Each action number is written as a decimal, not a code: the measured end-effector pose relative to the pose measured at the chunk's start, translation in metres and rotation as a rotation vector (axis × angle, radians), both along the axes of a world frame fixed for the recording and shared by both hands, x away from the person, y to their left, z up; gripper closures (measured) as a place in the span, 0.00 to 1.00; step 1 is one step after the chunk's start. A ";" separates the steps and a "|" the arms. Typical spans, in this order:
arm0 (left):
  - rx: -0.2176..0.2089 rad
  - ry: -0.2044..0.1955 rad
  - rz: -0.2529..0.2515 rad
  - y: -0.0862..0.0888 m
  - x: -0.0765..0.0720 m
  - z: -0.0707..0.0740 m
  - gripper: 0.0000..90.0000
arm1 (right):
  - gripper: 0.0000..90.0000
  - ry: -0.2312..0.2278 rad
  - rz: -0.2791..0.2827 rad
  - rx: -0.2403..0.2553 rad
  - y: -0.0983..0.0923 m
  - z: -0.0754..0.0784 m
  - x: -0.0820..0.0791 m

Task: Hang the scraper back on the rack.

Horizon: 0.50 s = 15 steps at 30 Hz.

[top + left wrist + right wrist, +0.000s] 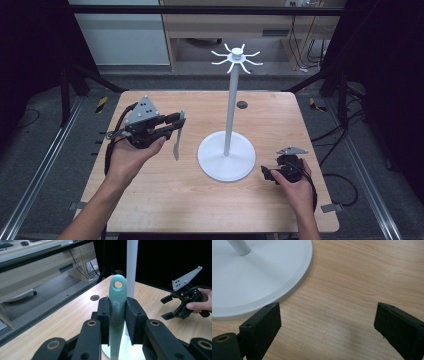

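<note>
Filling most of the high view, a pale wooden table (165,200) with rounded corners sits on grey carpet, framed by metal rails and dark curtains, with a wooden cabinet and loose cables behind it. A small dark hole (242,104) marks the far part of the tabletop. Near the middle stands a white stand (227,125): round base, thin pole, a ring of hooks at the top. To its left the left gripper (176,123) is held above the table, its jaws pinching the mint-green handle of a utensil (116,307), which hangs down toward the wood with its eyelet end up. The lower end is blurred in the high view and cut off in the left gripper view, so what kind of utensil it is cannot be told. Right of the base, the right gripper (270,174) rests low by the table with its jaws spread and nothing between them.
</note>
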State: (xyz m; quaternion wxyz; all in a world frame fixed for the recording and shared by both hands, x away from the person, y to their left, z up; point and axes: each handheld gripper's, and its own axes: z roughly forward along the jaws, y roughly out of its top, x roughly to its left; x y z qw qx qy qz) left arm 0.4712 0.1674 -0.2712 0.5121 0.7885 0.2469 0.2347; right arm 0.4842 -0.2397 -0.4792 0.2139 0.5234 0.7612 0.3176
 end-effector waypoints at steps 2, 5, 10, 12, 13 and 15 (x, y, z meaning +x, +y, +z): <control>-0.006 0.000 -0.002 -0.003 0.002 0.003 0.83 | 0.09 0.001 -0.003 0.002 -0.001 0.000 0.000; -0.013 0.000 -0.007 -0.007 0.004 0.008 0.83 | 0.09 -0.003 -0.004 -0.003 -0.001 0.000 0.000; -0.013 -0.012 -0.015 -0.017 0.007 0.014 0.83 | 0.09 0.001 -0.004 0.007 0.000 0.001 0.000; -0.019 -0.018 -0.011 -0.020 0.008 0.017 0.83 | 0.09 -0.005 -0.003 -0.004 0.000 0.000 0.000; -0.033 -0.022 -0.007 -0.022 0.010 0.021 0.83 | 0.09 -0.005 -0.001 -0.008 0.000 0.000 0.000; -0.040 -0.028 -0.004 -0.023 0.011 0.024 0.83 | 0.09 -0.005 -0.001 -0.008 0.000 0.000 0.000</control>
